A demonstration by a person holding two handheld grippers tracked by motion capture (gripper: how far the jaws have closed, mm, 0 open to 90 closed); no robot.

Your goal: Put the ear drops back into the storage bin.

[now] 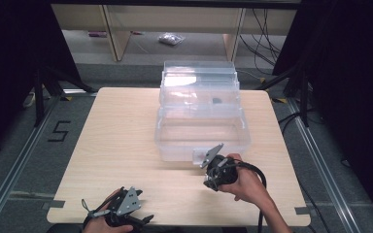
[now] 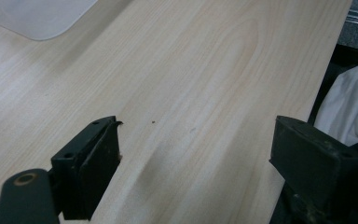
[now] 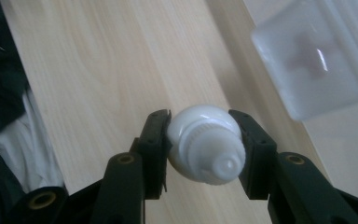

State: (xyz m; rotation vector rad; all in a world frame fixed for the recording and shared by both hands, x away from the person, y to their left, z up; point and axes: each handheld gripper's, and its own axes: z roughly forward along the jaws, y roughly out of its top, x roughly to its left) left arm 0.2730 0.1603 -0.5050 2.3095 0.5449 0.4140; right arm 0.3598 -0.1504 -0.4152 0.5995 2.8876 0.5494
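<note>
My right gripper (image 3: 200,117) is shut on a small white plastic bottle (image 3: 205,144) with a ribbed neck and a nozzle that faces the camera. It holds the bottle just above the light wood table (image 1: 121,141), in front of a clear plastic storage box (image 1: 201,111). In the high view the right gripper (image 1: 213,180) sits near the box's front right corner. My left gripper (image 2: 196,135) is open with nothing between its jaws, low over the table's front edge. The high view shows the left gripper (image 1: 143,219) at the front left.
The clear box has stepped tiers and something small and dark inside (image 1: 217,101). A frosted corner of the box (image 3: 312,60) is close to the right gripper. White clothing (image 2: 349,107) lies past the table's edge. Shelving and cables stand beyond the table.
</note>
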